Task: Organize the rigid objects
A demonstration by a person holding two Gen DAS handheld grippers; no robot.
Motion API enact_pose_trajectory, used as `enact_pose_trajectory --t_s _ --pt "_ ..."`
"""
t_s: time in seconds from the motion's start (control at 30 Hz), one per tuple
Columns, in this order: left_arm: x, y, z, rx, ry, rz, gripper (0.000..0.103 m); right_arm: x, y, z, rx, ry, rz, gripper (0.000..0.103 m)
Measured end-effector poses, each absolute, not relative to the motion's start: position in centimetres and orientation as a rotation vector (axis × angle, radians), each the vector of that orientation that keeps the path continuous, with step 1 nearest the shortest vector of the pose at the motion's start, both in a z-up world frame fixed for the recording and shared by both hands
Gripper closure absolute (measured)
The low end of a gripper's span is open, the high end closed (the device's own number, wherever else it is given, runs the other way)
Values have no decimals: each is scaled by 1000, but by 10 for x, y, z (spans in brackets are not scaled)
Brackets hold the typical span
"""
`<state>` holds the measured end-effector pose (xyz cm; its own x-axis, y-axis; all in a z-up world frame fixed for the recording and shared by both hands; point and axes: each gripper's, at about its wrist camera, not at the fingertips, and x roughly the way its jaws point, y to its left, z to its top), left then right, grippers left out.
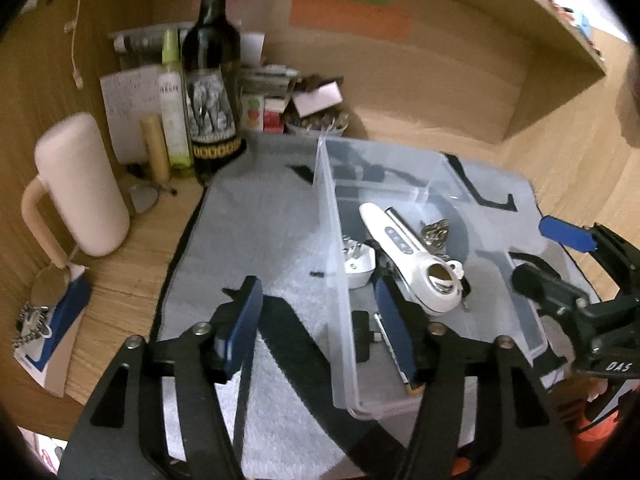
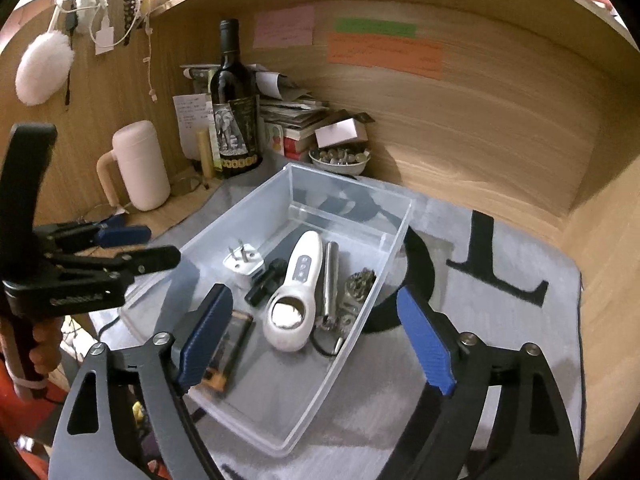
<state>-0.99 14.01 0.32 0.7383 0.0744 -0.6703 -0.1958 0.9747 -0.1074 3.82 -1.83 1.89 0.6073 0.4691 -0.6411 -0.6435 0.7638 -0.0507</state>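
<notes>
A clear plastic bin sits on a grey mat. Inside it lie a white handheld device, a white plug adapter, a metal cylinder, a metal ornament, a small black piece and a flat dark item with an orange end. My left gripper is open and straddles the bin's left wall without pressing it. Above the bin's near end my right gripper stands open, holding nothing.
A dark wine bottle, a pale pink mug, a bowl and stacked books crowd the back left corner. Wooden desk walls close in behind and to the right. The grey mat extends right of the bin.
</notes>
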Motion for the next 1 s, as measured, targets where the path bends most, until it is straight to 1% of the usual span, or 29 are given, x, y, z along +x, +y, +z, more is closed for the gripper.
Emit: enact_pose_trajectory --t_s 0.03,0.07,0.13,0.17,0.2,0.23,0.27,0.3,0.5,1.0 --pt "-13 138 5 -165 714 149 35 35 -19 19 -291 646 649 20" --pt "-17 134 6 -154 699 149 32 31 -20 18 -293 640 642 19" --pt "-24 128 9 -141 667 146 23 24 -21 17 -295 628 625 15" --pt "-27 126 10 -136 652 145 21 20 -22 16 -293 621 616 12" --pt "-31 123 10 -128 636 146 17 17 -24 15 -289 614 607 7" --pt "-35 119 10 -118 622 144 13 15 -25 15 -284 609 597 5" --pt "-38 117 10 -112 612 140 11 12 -27 14 -275 604 586 1" --pt "-40 115 9 -110 605 134 8 10 -29 13 -265 600 577 0" --pt "-43 109 0 -116 588 95 6 6 -38 2 -227 614 523 0" --pt "-38 110 -9 -116 595 64 6 9 -46 -9 -163 644 481 0"
